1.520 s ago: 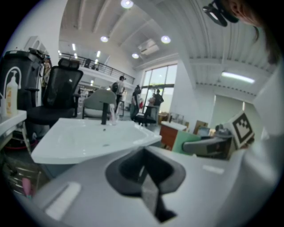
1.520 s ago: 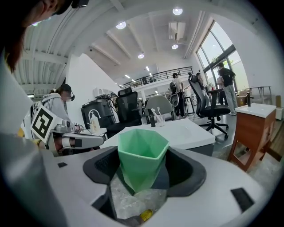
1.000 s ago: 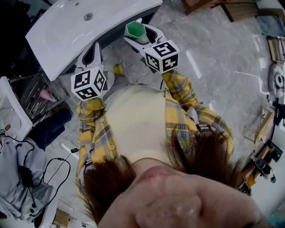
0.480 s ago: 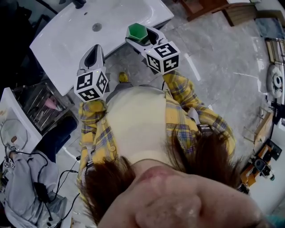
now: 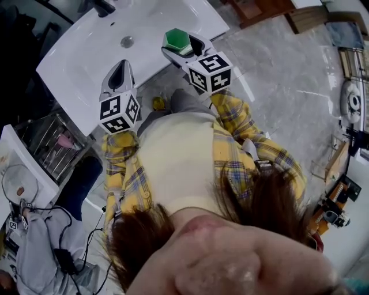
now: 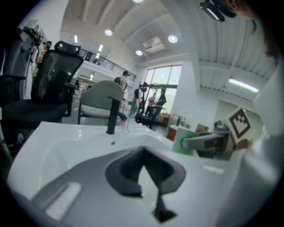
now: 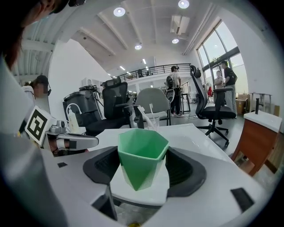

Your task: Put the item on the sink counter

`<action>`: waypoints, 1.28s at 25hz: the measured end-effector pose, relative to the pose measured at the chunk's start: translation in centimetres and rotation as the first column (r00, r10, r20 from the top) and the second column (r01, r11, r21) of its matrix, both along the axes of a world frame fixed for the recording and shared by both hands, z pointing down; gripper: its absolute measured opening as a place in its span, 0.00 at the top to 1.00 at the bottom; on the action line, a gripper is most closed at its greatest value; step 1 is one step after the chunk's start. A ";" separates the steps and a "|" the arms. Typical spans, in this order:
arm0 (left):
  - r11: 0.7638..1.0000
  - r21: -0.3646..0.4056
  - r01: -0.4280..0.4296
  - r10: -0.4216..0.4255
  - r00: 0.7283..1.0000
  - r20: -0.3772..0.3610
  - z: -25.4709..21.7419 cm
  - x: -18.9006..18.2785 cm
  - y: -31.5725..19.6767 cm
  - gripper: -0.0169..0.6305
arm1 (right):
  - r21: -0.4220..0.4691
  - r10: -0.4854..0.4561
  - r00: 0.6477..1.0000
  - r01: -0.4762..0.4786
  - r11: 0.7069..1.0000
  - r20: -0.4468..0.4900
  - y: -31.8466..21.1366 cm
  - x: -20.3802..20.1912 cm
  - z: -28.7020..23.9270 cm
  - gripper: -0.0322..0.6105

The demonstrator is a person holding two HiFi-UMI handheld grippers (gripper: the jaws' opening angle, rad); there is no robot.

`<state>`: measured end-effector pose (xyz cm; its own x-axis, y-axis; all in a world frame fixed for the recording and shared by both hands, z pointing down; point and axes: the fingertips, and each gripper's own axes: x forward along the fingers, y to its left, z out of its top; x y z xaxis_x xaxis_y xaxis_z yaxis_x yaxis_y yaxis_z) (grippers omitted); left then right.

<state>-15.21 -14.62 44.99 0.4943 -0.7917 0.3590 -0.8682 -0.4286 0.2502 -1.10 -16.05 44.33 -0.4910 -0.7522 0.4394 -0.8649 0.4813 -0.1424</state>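
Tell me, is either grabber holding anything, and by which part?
The right gripper holds a green cup by its sides, below the rim. The left gripper holds nothing.

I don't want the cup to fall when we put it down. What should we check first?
1. Right claw gripping the green cup on both sides: ok.
2. Cup's mouth facing up: ok.
3. Cup over the sink counter: ok, it is at the front edge.
4. Height above the counter: cannot tell.
5. Landing spot bare, away from the drain: ok.
6. Left claw shut, empty and off to the side: ok.
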 end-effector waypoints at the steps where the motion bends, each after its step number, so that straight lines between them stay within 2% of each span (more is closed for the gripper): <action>1: 1.000 0.000 0.003 -0.003 1.000 0.000 0.0 -0.1 -0.4 0.96 | 0.001 0.001 1.000 -0.001 1.000 -0.001 -0.6 0.1 0.0 0.49; 11: 0.996 -0.019 0.092 -0.092 0.996 -0.004 0.1 0.3 -5.6 0.96 | 0.020 -0.032 0.999 0.032 0.999 -0.001 -8.1 2.4 -0.3 0.49; 27: 0.982 -0.042 0.184 -0.182 0.983 0.036 1.1 5.4 -15.3 0.96 | 0.008 -0.122 0.992 0.122 0.992 -0.029 -21.7 7.2 1.7 0.49; 32: 0.974 -0.050 0.220 -0.218 0.975 0.045 1.1 6.4 -16.5 0.96 | 0.028 -0.139 0.988 0.142 0.990 -0.068 -24.5 8.6 2.1 0.49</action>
